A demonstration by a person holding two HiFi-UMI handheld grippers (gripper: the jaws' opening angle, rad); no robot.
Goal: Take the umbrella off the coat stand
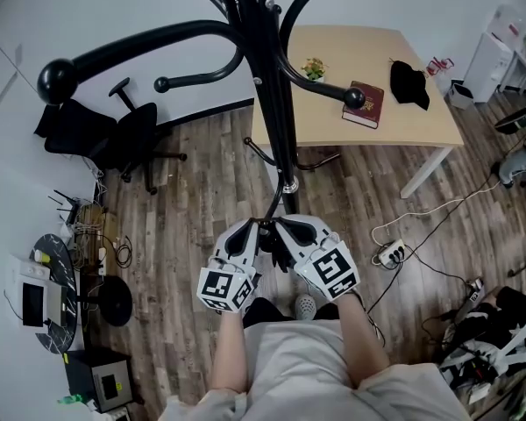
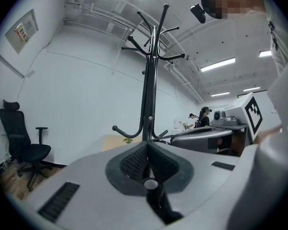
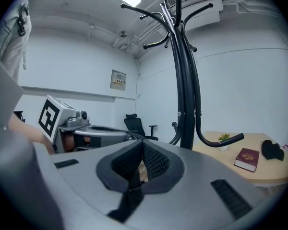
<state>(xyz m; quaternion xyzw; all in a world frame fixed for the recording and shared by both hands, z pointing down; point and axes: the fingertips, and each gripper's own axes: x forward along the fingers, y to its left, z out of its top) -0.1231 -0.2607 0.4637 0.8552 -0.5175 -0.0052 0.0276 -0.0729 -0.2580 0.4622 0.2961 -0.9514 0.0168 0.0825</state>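
The black coat stand (image 1: 267,77) rises just ahead of me, its curved hooks spreading overhead; it also shows as the coat stand (image 2: 149,95) and the coat stand (image 3: 185,95) in the two gripper views. Both grippers sit side by side at its foot, tips almost touching. My left gripper (image 1: 250,226) is shut on a black rod with a pale round end, part of the umbrella (image 2: 151,195). My right gripper (image 1: 285,224) is shut on a black strap of the umbrella (image 3: 129,198). In the head view only a dark piece of the umbrella (image 1: 276,251) shows between the grippers.
A light wooden table (image 1: 421,121) behind the stand carries a red book (image 1: 363,103), a black cloth (image 1: 409,84) and a small plant (image 1: 313,68). A black office chair (image 1: 114,139) is at the left. A power strip (image 1: 390,254) with cables lies on the wooden floor at the right.
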